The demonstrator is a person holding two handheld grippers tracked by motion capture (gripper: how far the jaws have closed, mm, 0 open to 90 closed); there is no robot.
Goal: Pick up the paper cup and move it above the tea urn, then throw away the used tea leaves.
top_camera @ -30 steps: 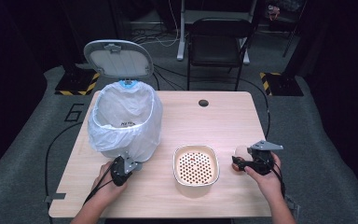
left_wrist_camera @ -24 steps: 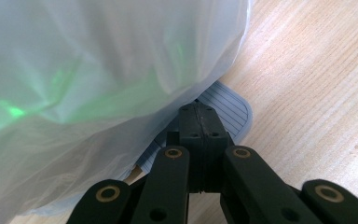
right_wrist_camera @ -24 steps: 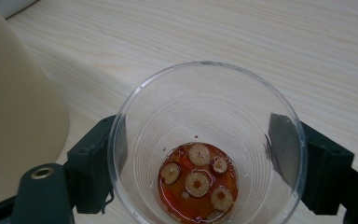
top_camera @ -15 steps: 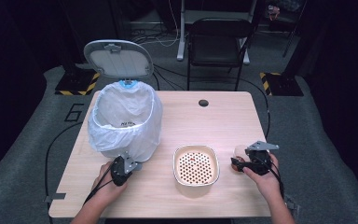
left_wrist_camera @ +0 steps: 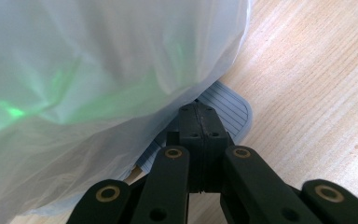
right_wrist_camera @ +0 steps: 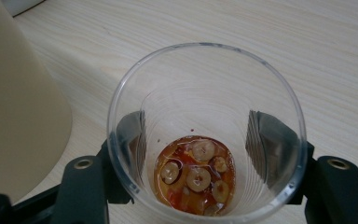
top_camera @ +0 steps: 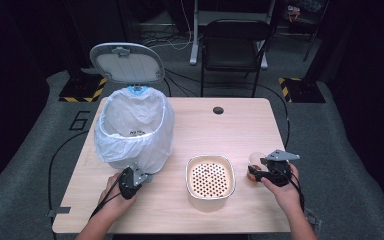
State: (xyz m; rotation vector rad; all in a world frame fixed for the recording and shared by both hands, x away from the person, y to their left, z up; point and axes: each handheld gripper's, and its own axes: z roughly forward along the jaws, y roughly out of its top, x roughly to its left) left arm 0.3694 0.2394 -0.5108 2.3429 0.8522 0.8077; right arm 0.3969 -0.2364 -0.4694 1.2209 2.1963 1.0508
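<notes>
Cup [right_wrist_camera: 205,140] of clear plastic, on the table [top_camera: 240,125] right of the strainer bowl [top_camera: 210,175] — hugged on both sides by the right gripper [top_camera: 256,174], jaws just closing in. Left gripper [left_wrist_camera: 198,122] pressed together — tips on the trash bin's pedal [left_wrist_camera: 230,108], under the bag [left_wrist_camera: 98,70].

A dark recording studio: wooden table [top_camera: 240,125] on grey floor mats [top_camera: 40,150], cables, hazard-striped stand bases [top_camera: 80,95].

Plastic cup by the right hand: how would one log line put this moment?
right gripper: jaws closing around plastic cup | left gripper: shut on bin pedal
</notes>
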